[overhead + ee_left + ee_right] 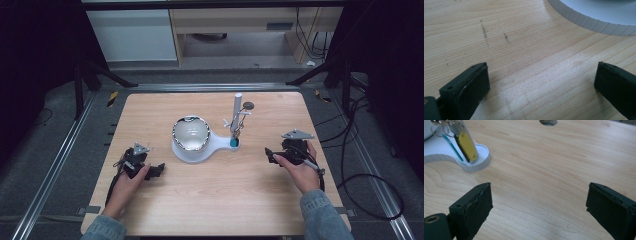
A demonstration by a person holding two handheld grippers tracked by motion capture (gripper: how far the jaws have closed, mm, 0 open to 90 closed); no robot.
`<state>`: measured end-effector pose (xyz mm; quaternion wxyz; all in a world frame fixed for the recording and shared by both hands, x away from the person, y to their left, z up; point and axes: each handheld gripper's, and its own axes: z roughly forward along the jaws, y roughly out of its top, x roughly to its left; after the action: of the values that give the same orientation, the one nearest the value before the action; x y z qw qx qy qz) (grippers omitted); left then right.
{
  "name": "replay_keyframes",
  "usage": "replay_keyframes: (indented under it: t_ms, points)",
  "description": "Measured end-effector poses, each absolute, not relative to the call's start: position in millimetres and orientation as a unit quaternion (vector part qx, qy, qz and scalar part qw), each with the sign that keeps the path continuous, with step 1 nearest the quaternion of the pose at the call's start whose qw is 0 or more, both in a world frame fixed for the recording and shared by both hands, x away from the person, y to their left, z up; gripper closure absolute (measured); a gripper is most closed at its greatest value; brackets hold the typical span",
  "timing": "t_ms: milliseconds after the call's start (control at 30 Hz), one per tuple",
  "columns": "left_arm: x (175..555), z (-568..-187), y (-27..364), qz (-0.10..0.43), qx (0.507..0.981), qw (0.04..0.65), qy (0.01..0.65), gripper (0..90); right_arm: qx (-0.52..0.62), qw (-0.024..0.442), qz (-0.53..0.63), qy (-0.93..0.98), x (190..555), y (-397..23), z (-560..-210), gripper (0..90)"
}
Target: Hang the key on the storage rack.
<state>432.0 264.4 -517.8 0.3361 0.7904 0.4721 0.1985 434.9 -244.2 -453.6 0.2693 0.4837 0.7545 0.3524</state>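
Keys on the stand: a bunch of keys (237, 121) hangs from an upright post (238, 107) on the small lobe of a white stand (220, 141); nothing grips it.
High view, stand: it sits mid-surface, between the two hands; a shiny bowl (190, 133) rests on its large round part.
High view, left claw (156, 170): low over the wooden surface (210, 200), near the stand's left edge, apart from it.
High view, right claw (270, 156): low over the surface, to the right of the post, well apart from the keys.
Left gripper view, claw state: jaws stand wide apart with bare wood between them; the stand's ribbed white rim (584, 21) lies ahead, untouched.
Right gripper view, claw state: jaws spread wide, empty; a yellow key tag (467, 146) and a thin teal piece (452, 146) hang over the stand's small lobe (477, 161), up and to the left of the jaws.
Right gripper view, other: a small dark round object (548, 122) lies at the far edge.
Progress, judged: work not yet begun; both claws are open and idle, no object is lifted or displaced.
Remaining, judged: approach, grasp and handling of the keys all lie ahead.
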Motion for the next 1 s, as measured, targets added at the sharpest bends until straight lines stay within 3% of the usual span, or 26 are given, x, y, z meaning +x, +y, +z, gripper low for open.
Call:
replay_keyframes:
  t_ms: [200, 1000]
  points:
    - [432, -518, 264, 0.199, 0.790, 0.336, 0.472, 0.0, 0.504, 0.248, 0.343, 0.753, 448, -249, -473, 6.9]
    - [432, -518, 264, 0.198, 0.790, 0.336, 0.472, 0.0, 0.555, 0.245, 0.316, 0.730, 466, -271, -504, 8.8]
